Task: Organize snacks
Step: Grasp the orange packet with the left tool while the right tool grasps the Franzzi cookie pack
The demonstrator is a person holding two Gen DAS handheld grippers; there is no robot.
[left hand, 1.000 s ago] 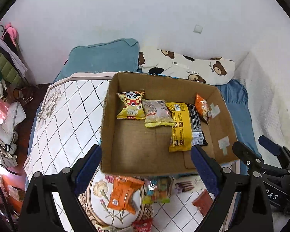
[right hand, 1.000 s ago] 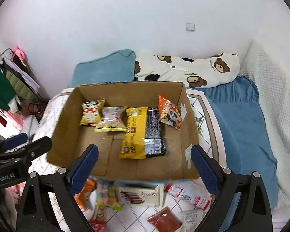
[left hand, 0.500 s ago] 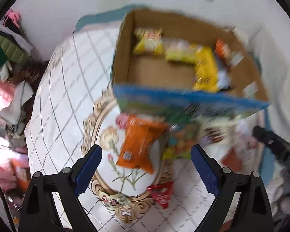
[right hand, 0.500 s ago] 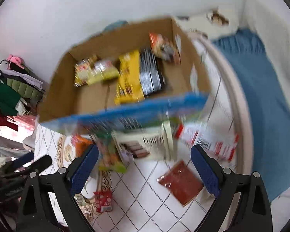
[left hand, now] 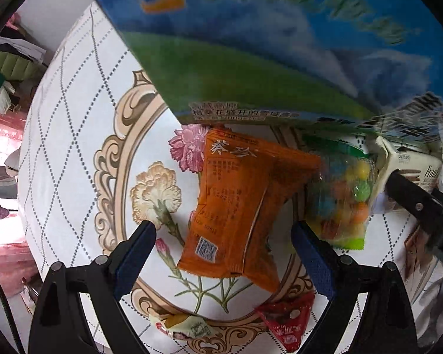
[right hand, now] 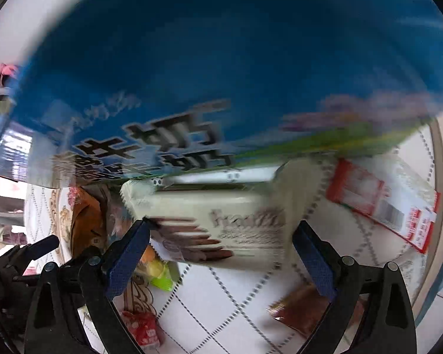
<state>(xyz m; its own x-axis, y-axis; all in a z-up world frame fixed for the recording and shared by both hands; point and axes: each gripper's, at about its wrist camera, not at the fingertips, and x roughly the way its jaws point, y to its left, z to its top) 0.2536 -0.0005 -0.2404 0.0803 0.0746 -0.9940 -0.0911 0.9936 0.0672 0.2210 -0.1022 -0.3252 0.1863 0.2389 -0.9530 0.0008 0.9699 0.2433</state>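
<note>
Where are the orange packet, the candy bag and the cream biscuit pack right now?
orange packet (left hand: 239,203): left wrist view, middle of its back face.
candy bag (left hand: 344,194): left wrist view, clear part over the coloured candies.
biscuit pack (right hand: 221,215): right wrist view, cream front near the lettering.

One box (left hand: 280,44), one orange packet (left hand: 239,203), one bag of coloured sweets (left hand: 342,197), one biscuit pack (right hand: 221,224), two small red packets (left hand: 286,321), one brown sachet (right hand: 301,312), one red-and-white wrapper (right hand: 381,203).
</note>
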